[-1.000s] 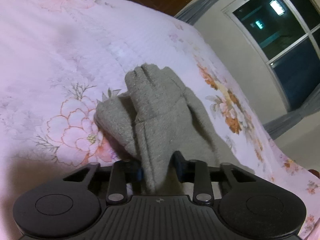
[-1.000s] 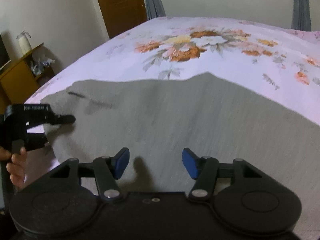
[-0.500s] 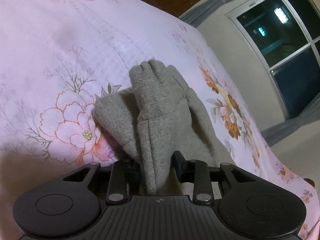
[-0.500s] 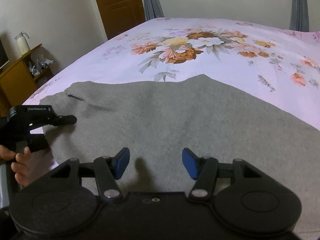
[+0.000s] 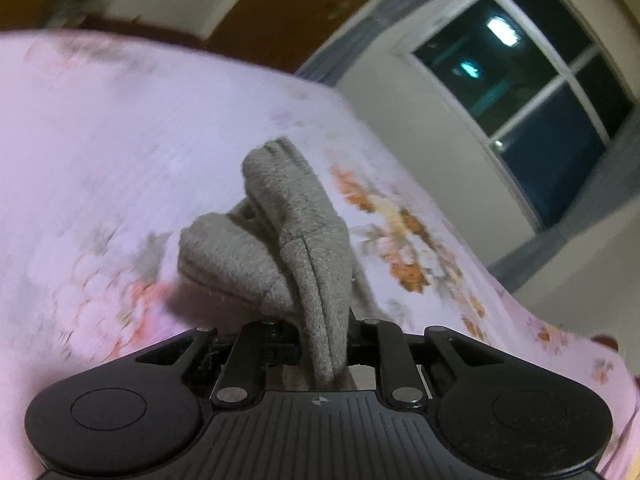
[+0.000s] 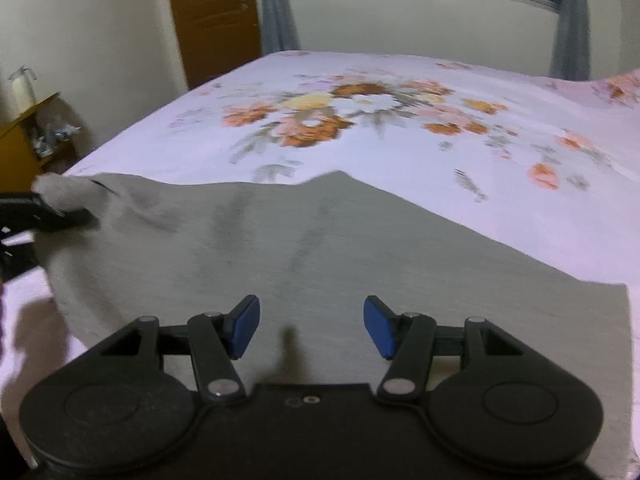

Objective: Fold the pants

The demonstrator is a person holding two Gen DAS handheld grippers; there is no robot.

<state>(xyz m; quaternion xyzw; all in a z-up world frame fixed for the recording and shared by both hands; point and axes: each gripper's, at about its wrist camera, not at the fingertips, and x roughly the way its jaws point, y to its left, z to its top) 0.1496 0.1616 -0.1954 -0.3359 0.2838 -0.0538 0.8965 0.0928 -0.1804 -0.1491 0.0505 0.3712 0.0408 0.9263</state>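
Note:
Grey pants [image 6: 320, 248] lie spread on the pink floral bedsheet [image 6: 400, 80]. My left gripper [image 5: 324, 336] is shut on a bunched edge of the pants [image 5: 304, 240], lifted off the sheet. In the right wrist view the left gripper [image 6: 60, 212] shows at the far left, holding the pants' corner raised. My right gripper [image 6: 312, 324] is open and empty, its blue pads [image 6: 244, 320] hovering just above the near part of the pants.
A brown door [image 6: 212, 12] and grey curtains [image 6: 276, 4] stand beyond the bed. A window [image 5: 520, 84] is on the wall. A wooden side cabinet [image 6: 28, 136] with a white flask stands left of the bed.
My left gripper has lifted the pants' corner higher off the sheet and tilted upward. The right gripper has stayed open over the pants, with its view shifted a little.

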